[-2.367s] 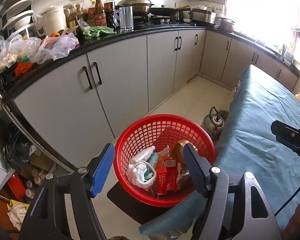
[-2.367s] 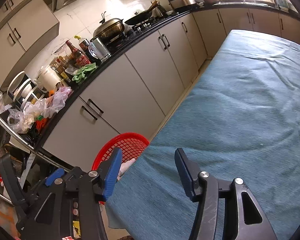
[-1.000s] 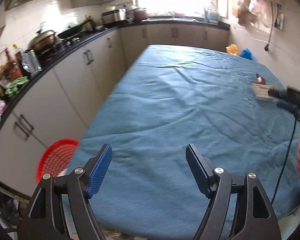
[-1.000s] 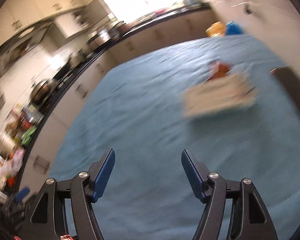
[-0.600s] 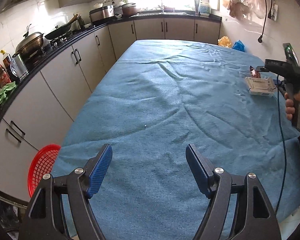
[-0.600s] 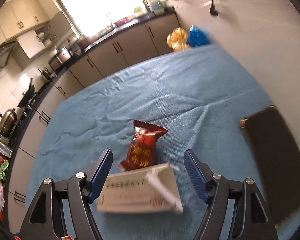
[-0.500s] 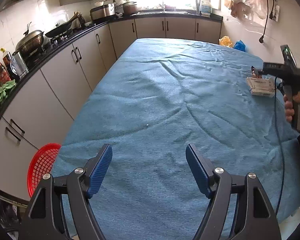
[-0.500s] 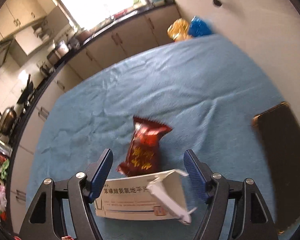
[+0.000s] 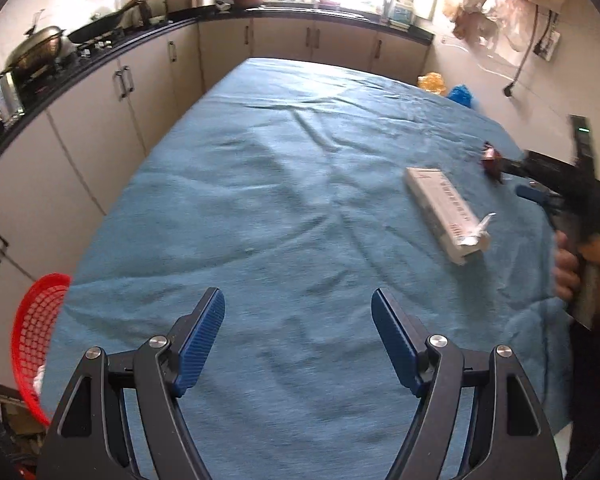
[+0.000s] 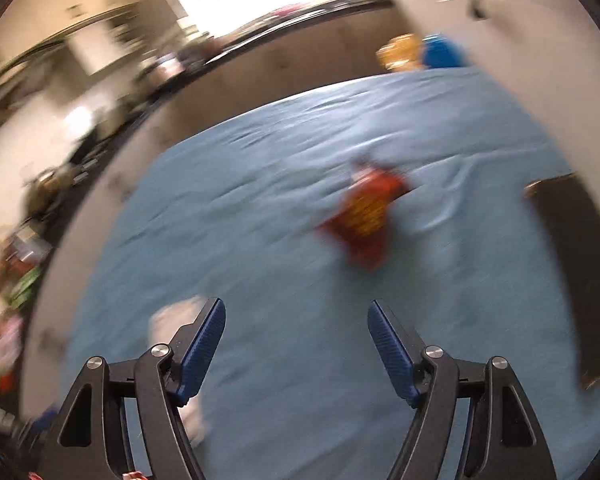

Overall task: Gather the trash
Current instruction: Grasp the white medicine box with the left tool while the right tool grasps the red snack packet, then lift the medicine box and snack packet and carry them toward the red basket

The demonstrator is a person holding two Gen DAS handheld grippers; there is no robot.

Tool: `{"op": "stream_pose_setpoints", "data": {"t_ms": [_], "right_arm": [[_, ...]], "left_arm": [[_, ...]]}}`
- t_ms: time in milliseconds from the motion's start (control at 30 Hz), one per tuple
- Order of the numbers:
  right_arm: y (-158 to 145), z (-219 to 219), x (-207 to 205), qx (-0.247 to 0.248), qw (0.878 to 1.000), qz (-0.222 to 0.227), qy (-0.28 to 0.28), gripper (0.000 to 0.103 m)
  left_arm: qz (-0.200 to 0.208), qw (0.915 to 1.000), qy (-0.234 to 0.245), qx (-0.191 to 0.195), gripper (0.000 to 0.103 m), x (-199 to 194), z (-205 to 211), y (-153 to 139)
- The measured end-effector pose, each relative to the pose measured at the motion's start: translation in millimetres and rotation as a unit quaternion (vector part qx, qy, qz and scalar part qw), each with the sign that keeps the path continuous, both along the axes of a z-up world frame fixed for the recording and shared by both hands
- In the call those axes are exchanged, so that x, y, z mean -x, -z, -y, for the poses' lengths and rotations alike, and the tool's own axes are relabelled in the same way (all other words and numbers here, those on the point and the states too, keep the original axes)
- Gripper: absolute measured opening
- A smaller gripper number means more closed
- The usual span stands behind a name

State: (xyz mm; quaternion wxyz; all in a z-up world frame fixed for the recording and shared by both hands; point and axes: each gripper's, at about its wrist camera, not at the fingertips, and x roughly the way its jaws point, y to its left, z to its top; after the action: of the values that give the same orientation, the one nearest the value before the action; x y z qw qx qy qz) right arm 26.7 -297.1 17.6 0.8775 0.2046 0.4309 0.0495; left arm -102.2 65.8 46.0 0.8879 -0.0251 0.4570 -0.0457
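Both grippers empty, fingers spread wide. Left gripper (image 9: pixel 298 340) hovers over the near part of the blue-clothed bench (image 9: pixel 268 184), nothing between its fingers. Right gripper (image 10: pixel 296 344) is out over the right side of the bench, aimed at the red wrapper (image 10: pixel 364 216) ahead of it, not touching yet.

Trash left on the bench: the wrapper and a white carton (image 9: pixel 446 214) with one end flap torn open. In the left view the carton lies just beside the wrapper (image 9: pixel 491 162); in the right view a white blur, probably the carton, sits behind the left finger (image 10: pixel 202 344), outside the gap. Red basket (image 9: pixel 34 340) is down off the bench's near left corner — well apart from both items.

Risks from here:
- right view is heavily smeared, so the hand looks to be moving fast — a close now could miss the wrapper or pinch cloth instead
- wrapper is flat and slick; a shallow grip may slip on the carry to the basket
- the finger could knock the carton aside
- the open flap could snag when the carton is picked up
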Motion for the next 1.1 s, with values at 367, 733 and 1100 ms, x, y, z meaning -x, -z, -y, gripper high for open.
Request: {"op": "stream_pose_setpoints", "data": {"t_ms": [367,733,1100], "right_arm": [[12,20,-47,0.032,0.997,0.001,0.073,0.077],[18,25,-27,0.031,0.997,-0.033,0.061,0.036],[18,19,35,0.002,0.998,-0.015,0.053,0.036]], "left_arm": [[-0.042,0.9971,0.06,0.019,0.075,-59,76,8],[-0.094,0.9919,0.083,0.022,0.077,-125,145,39],[-0.083,0.9929,0.069,-0.051,0.091,-120,174,48]]}}
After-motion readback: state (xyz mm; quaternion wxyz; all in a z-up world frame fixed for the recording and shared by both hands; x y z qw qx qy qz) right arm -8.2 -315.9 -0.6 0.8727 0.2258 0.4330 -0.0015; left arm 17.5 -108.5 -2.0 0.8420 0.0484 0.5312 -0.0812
